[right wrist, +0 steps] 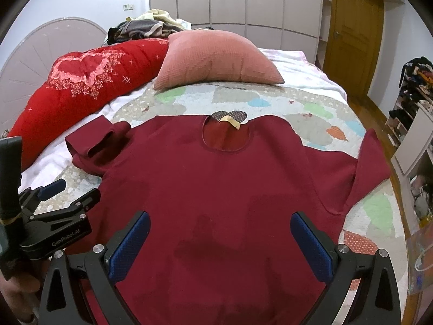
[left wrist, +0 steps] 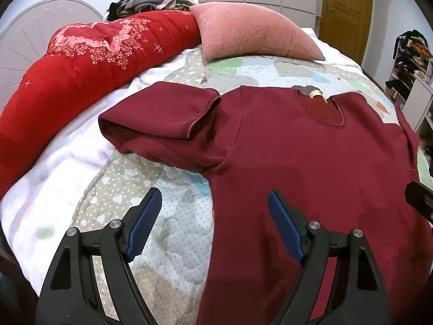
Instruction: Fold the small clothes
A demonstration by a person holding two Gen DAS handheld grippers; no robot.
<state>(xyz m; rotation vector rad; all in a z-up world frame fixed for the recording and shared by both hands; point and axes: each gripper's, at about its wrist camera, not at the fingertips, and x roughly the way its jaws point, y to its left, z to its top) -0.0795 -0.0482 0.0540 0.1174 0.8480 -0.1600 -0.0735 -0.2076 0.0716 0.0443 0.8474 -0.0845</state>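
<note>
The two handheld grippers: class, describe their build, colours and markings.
Both the left gripper and the right gripper share one design: matte black angular frames with triangular cut-outs, round silver pivot pins, and two fingers faced with blue dimpled rubber pads. In the right wrist view the left gripper's black body carries pale "GenRobot.AI" lettering. No cables are visible.

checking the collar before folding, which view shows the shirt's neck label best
The right wrist view: the neck label sits near the centre, facing the camera, above the open round neckline of the dark red shirt. In the left wrist view the label appears smaller, off to the right, seen at a slant.
</note>
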